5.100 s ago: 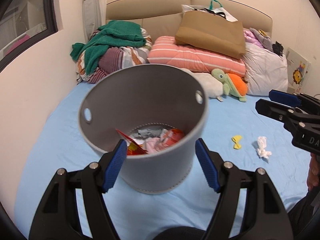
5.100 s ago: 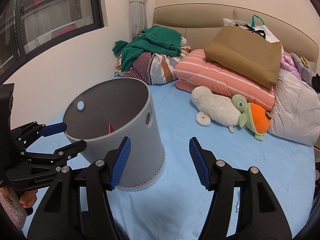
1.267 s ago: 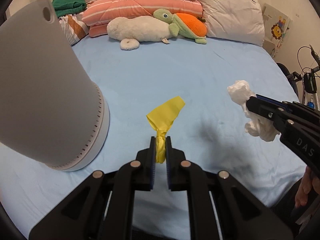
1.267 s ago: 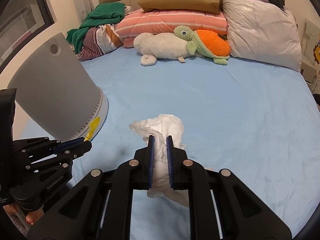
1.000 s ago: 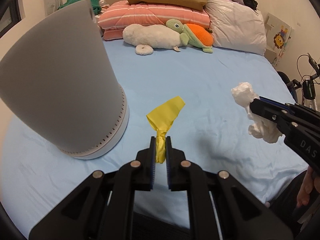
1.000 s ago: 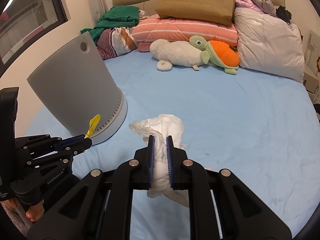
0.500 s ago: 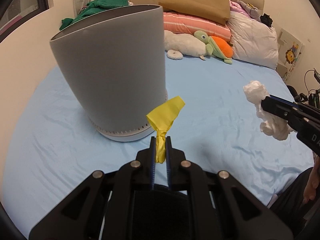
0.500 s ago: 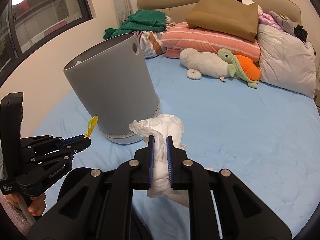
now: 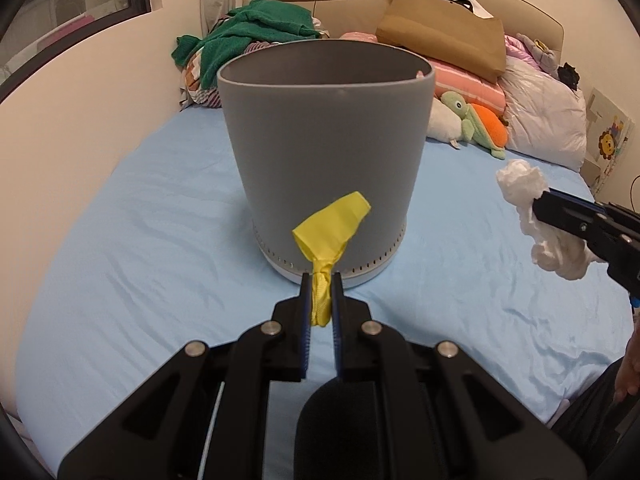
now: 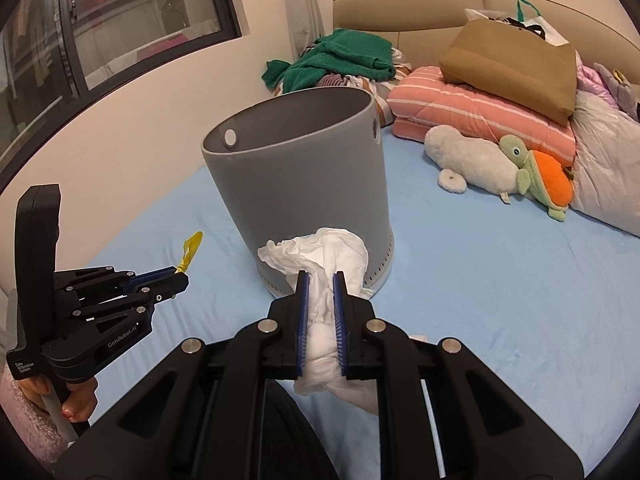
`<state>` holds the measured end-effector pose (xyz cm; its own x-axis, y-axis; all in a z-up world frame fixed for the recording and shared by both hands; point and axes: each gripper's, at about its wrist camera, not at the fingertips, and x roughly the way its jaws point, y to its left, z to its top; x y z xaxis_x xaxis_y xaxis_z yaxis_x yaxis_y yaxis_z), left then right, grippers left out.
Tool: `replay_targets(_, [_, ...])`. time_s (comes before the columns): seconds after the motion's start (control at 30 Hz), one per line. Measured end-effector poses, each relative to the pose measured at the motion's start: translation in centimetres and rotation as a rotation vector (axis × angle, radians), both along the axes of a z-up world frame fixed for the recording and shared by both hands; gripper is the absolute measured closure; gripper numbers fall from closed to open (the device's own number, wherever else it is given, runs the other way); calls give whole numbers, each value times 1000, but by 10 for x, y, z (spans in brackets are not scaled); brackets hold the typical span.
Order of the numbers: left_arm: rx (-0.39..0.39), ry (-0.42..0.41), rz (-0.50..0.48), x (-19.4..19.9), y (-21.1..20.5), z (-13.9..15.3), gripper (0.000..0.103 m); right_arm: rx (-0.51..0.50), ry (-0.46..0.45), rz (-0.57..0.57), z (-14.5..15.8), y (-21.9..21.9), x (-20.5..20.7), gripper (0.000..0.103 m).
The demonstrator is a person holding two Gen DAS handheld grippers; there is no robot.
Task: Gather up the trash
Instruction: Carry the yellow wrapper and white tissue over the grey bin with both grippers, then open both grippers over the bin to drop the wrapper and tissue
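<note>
Left gripper point(image 9: 320, 280) clenches the light, limp yellow wrapper point(image 9: 332, 226) at its knot; right gripper point(image 10: 320, 280) grips the soft, crushable tissue point(image 10: 320, 256) mid-wad.

A knotted yellow scrap point(image 9: 330, 236) and a crumpled white tissue point(image 10: 324, 264) hang clamped in fingers, both near the upright grey bin point(image 9: 326, 140) on the bed point(image 9: 140, 240).

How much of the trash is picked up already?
Both pieces are off the bed. The left gripper pinches the yellow scrap, and the right gripper pinches the white tissue. Left to do: lift them over the grey bin and drop them in.
</note>
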<state>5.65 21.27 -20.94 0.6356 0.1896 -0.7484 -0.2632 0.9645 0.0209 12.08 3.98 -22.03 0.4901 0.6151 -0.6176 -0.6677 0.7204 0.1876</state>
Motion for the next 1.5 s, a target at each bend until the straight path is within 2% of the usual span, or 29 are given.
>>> replay_targets(0.33, [53, -114, 3, 13, 35, 63, 93, 43, -81, 82, 59, 39, 22, 92])
replay_targets(0.77, [81, -220, -20, 61, 54, 134, 93, 87, -199, 148, 146, 78, 67, 92])
replay_targets(0.93, [110, -259, -28, 72, 55, 156, 93, 96, -201, 155, 164, 88, 87, 92])
replay_targets(1.2, [53, -236, -69, 94, 62, 166, 92, 81, -173, 163, 163, 102, 110, 92])
replay_targets(1.3, [24, -194, -91, 106, 64, 162, 87, 69, -153, 163, 161, 106, 116, 89])
replay_targets(1.33, [14, -179, -89, 110, 66, 160, 72, 62, -148, 161, 160, 108, 118, 88])
replay_targets(1.37, [9, -169, -79, 114, 66, 157, 45, 56, -145, 158, 159, 110, 120, 82])
replay_targets(1.4, [11, -169, -66, 117, 66, 154, 32, 50, -144, 153, 158, 111, 121, 74])
replay_targets(1.43, [14, -171, -56, 119, 66, 150, 24, 47, -144, 147, 158, 112, 123, 69])
replay_targets(1.5, [1, -151, -50, 124, 67, 143, 24, 44, -144, 133, 156, 113, 126, 59])
